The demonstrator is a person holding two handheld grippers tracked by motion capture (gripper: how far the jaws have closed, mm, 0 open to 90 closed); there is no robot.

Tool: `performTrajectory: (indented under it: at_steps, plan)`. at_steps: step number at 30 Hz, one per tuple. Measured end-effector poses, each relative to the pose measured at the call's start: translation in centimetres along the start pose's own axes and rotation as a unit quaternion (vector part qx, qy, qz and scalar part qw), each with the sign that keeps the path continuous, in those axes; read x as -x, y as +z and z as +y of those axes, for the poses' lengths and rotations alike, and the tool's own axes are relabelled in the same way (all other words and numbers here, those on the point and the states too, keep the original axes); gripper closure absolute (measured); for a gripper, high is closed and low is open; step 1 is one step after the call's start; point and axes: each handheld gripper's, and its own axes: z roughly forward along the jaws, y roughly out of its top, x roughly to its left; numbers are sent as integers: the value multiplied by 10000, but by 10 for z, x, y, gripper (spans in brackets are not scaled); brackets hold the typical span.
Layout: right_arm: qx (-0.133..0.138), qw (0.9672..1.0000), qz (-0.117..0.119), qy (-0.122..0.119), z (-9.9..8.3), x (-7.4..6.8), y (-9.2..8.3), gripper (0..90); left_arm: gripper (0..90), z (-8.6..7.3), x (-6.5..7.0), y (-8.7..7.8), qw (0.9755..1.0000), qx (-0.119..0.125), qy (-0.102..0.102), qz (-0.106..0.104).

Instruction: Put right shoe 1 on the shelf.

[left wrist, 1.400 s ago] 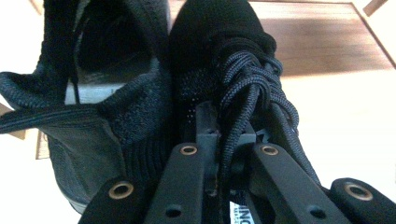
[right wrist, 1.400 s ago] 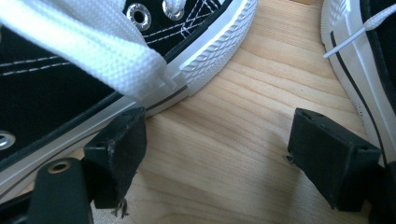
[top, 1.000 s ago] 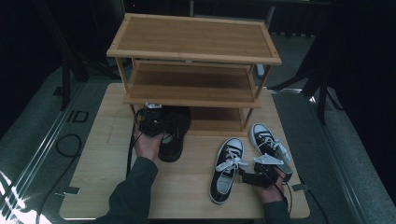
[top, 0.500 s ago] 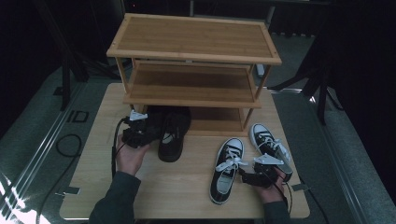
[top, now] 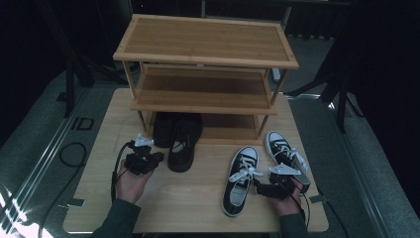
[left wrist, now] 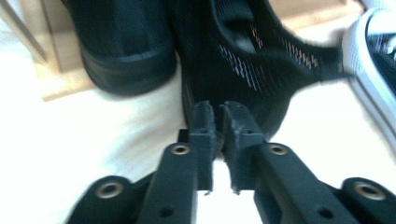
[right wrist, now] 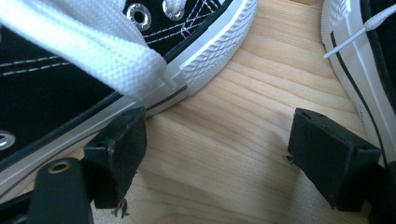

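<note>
Two black shoes stand at the foot of the wooden shoe rack [top: 203, 44]: one [top: 182, 145] pokes out onto the table, the other [top: 162, 128] sits further under the bottom shelf. My left gripper [top: 154, 158] lies just left of them. In the left gripper view its jaws [left wrist: 218, 116] have just been closing and stand shut, with nothing between them, pointing at the heel of the mesh-lined black shoe [left wrist: 261, 60]. My right gripper [top: 261, 188] is open over bare wood, between two black-and-white sneakers [top: 240, 181] [top: 285, 153]. Its left pad [right wrist: 119, 154] is next to the near sneaker's sole [right wrist: 210, 56].
The three-shelf rack takes up the back half of the wooden table [top: 188, 208]. Cables trail from both grippers. A dark floor with stands surrounds the table. Bare wood shows along the table's front and left parts.
My left hand has drawn back from the black shoes, toward the table's near left, and its jaws have closed with nothing in them. The shoes and the right hand have stayed put.
</note>
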Motion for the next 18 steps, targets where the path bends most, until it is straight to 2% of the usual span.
performTrajectory:
  at_steps: [2, 11, 13, 15, 18]
  plan:
    - [0, 10000, -1, 1, 0, 0, 0, 195, 893, -4, 5, 3, 9999, -80, 121, -7]
    - [-1, 10000, -1, -2, 0, 0, 0, 195, 896, -14, 22, 18, 9984, -380, 421, -68]
    - [-1, 10000, -1, -1, 0, 0, 0, 195, 896, -15, 25, 22, 9980, -430, 468, -55]
    - [-1, 10000, -2, -1, 0, 0, 0, 195, 895, -14, 29, 27, 9970, -498, 589, 81]
    - [-1, 10000, 0, -4, 0, 0, 0, 195, 896, -12, 33, 33, 9963, -527, 671, 112]
